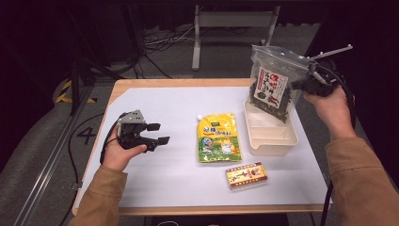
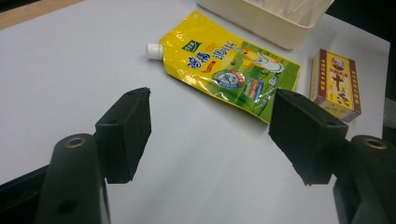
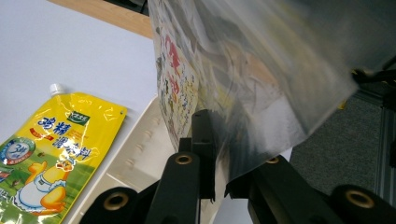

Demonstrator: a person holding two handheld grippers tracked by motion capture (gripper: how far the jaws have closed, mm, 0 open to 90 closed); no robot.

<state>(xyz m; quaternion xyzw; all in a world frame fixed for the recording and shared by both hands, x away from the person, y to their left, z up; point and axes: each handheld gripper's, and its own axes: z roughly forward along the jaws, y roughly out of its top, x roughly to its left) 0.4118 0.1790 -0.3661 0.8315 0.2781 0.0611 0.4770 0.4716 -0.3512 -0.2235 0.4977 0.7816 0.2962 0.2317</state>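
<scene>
The white table (image 1: 155, 183) carries a cream tray (image 1: 271, 139) at the right, a yellow spouted pouch (image 1: 217, 137) lying flat at the centre, and a small red-and-gold box (image 1: 246, 175) nearer the front edge. Above the far end of the tray hangs a clear bag of dark dried leaves (image 1: 272, 84), pinched at its right edge by the right gripper (image 1: 305, 84), whose jaws are clamped on the plastic. That hold looks like the weak point to me: the grip is on slick film off to one side, so the bag hangs loose, and a quick move could let it slide out or swing wide. If it comes down as it hangs, I'd guess its lower corner catches the tray's rim and the bag ends up draped over the edge instead of lying inside. The left gripper (image 1: 151, 133) sits low at the left, jaws spread with nothing between them, pointed toward the pouch and well clear of it, so little risk there.
</scene>
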